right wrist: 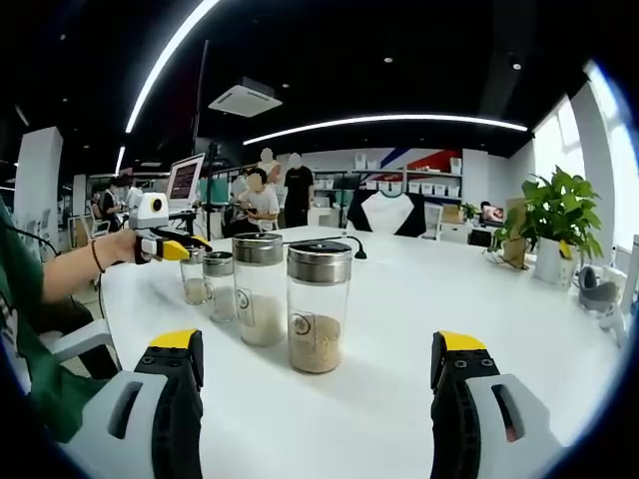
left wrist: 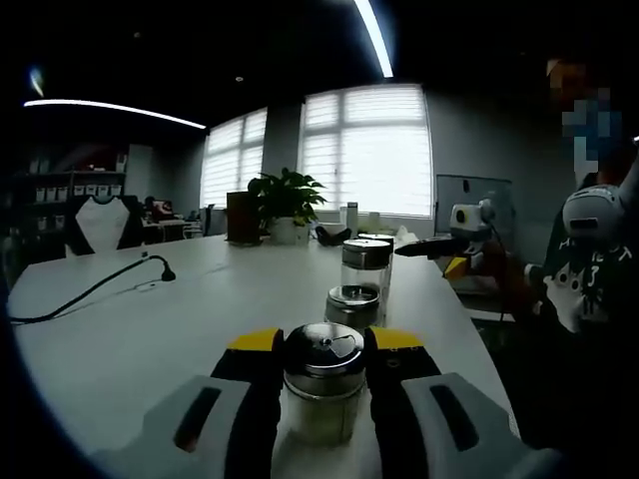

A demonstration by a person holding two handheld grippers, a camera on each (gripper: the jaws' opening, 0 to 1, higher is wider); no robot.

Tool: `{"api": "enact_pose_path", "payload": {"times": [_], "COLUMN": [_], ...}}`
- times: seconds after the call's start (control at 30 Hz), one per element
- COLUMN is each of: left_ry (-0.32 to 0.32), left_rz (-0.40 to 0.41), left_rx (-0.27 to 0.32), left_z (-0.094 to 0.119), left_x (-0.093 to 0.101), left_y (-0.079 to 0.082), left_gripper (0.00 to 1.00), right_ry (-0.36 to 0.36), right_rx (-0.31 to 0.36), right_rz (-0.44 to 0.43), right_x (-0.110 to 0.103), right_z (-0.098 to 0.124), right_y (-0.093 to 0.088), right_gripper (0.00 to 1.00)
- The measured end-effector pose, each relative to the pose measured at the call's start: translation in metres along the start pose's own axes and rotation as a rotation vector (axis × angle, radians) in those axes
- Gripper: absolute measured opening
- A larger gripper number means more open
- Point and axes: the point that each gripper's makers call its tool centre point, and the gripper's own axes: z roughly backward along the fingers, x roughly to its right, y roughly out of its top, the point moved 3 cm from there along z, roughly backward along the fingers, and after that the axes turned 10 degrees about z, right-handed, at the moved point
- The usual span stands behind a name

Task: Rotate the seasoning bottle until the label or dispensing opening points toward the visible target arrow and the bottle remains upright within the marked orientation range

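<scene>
My left gripper (left wrist: 324,374) sits at the bottom centre of the left gripper view, jaws closed on the seasoning bottle (left wrist: 323,384), yellow-tipped fingers touching its glass on both sides just under the metal cap (left wrist: 324,349). I read that as the hold for twisting: clamped on the body, upright, base seemingly on the white table (left wrist: 150,329).

The cap's dispensing flap faces up toward the camera. I see no target arrow or marked range in either view, so I cannot tell how far off the heading is.

Behind it, up the middle of the frame, three more jars run away from me in a line, nearest one (left wrist: 351,304) just beyond the held bottle. Tight spacing, so the twist should stay on the spot.

In the right gripper view my right gripper (right wrist: 318,399) is at the bottom, jaws spread wide, nothing between them. It faces the row side-on: two tall jars (right wrist: 318,304) centre frame with pale grains at the bottom, shorter ones to the left. At left centre a hand (right wrist: 112,246) holds a gripper (right wrist: 165,239) at the far end of the row; I take it for my left one.

Right looks parked, free to steady a neighbour if needed. Risk as I judge it: tipping the bottle or nudging the next jar.
</scene>
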Motion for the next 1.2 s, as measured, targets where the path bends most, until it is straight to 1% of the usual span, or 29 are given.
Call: {"api": "enact_pose_path", "payload": {"times": [0.17, 0.37, 0.47, 0.9, 0.93, 0.97, 1.1, 1.2], "left_ry": [0.014, 0.034, 0.024, 0.026, 0.024, 0.016, 0.014, 0.029], "left_rz": [0.000, 0.005, 0.006, 0.024, 0.022, -0.007, 0.004, -0.012], "left_rx": [-0.005, 0.011, 0.010, 0.019, 0.018, 0.017, 0.035, 0.046], "left_z": [0.0001, 0.0001, 0.0003, 0.0002, 0.0001, -0.0002, 0.0003, 0.0015], "left_x": [-0.0012, -0.0047, -0.0050, -0.0050, -0.0047, -0.0032, -0.0033, -0.0042], "left_y": [0.0002, 0.0005, 0.0005, -0.0001, -0.0002, -0.0004, -0.0005, 0.0007], "left_gripper": [0.33, 0.33, 0.34, 0.34, 0.34, 0.34, 0.34, 0.35], "right_ry": [-0.001, -0.001, -0.001, -0.004, -0.004, -0.004, -0.005, -0.004], "right_rx": [-0.002, -0.005, -0.003, -0.012, -0.012, -0.012, -0.016, -0.016], "right_rz": [-0.001, -0.001, -0.001, -0.004, -0.006, -0.007, -0.007, -0.009], "right_x": [0.0010, 0.0016, 0.0018, 0.0034, 0.0040, 0.0042, 0.0046, 0.0055], "right_z": [0.0000, -0.0003, -0.0003, -0.0007, -0.0007, -0.0008, -0.0008, -0.0010], "right_y": [-0.0004, -0.0010, -0.0007, -0.0031, -0.0031, -0.0030, -0.0035, -0.0035], "right_gripper": [0.97, 0.97, 0.97, 0.97, 0.97, 0.97, 0.97, 0.97]}}
